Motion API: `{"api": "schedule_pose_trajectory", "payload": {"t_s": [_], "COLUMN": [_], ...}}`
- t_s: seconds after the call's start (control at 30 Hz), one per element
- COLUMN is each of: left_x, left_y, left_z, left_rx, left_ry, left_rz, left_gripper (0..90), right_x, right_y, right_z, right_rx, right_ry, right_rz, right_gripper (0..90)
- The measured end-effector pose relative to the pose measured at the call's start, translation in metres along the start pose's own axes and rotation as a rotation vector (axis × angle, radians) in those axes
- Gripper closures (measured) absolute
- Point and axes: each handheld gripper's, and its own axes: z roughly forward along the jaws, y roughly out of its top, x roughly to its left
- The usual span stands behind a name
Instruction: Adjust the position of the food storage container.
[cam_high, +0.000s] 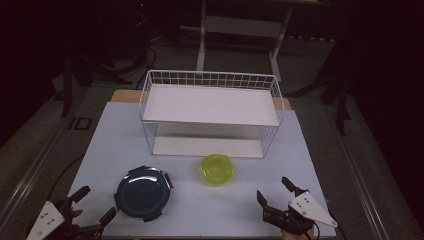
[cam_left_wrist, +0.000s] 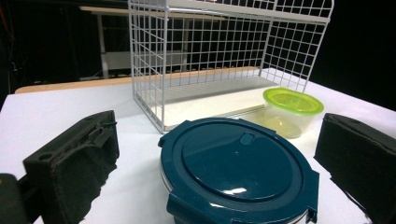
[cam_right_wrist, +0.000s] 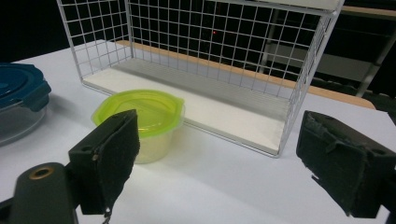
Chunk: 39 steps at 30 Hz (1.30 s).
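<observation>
the left tongs (cam_high: 94, 203) are hovering wide open and empty at the white surface's (cam_high: 115, 135) near left corner, just beside the dark blue lidded container (cam_high: 142, 192). the green-lidded tub (cam_high: 216, 169) is sitting before the white wire rack (cam_high: 210, 112). the right tongs (cam_high: 273, 191) are hanging open, holding nothing.

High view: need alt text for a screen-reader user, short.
A white table holds a two-tier white wire rack at the back, with a round dark-blue lidded container and a smaller lime-green lidded container in front of it. At the near edge, the left hand-held gripper and right hand-held gripper both sit open, holding nothing.
</observation>
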Motion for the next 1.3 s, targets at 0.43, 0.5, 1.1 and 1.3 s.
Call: {"api": "schedule_pose_trajectory", "payload": {"t_s": [0.43, 0.5, 1.1, 1.3], "left_x": [0.000, 0.000, 0.001, 0.001], "left_y": [0.000, 0.000, 0.001, 0.001], "left_z": [-0.001, -0.002, -0.003, -0.003], "left_rx": [-0.004, -0.007, -0.016, -0.016], "left_ry": [-0.004, -0.006, -0.006, -0.007], "left_rz": [0.001, -0.001, -0.010, -0.010], "left_gripper": [0.0, 0.0, 0.0, 0.0], "right_x": [0.005, 0.008, 0.042, 0.058], "right_y": [0.011, 0.016, 0.052, 0.054], "right_z": [0.000, 0.003, 0.066, 0.096], "right_rx": [0.008, 0.005, 0.122, 0.168], "right_ry": [0.044, 0.059, 0.275, 0.332], "right_rz": [0.022, 0.026, -0.038, -0.023], "right_gripper": [11.5, 11.0, 32.2, 45.6]}}
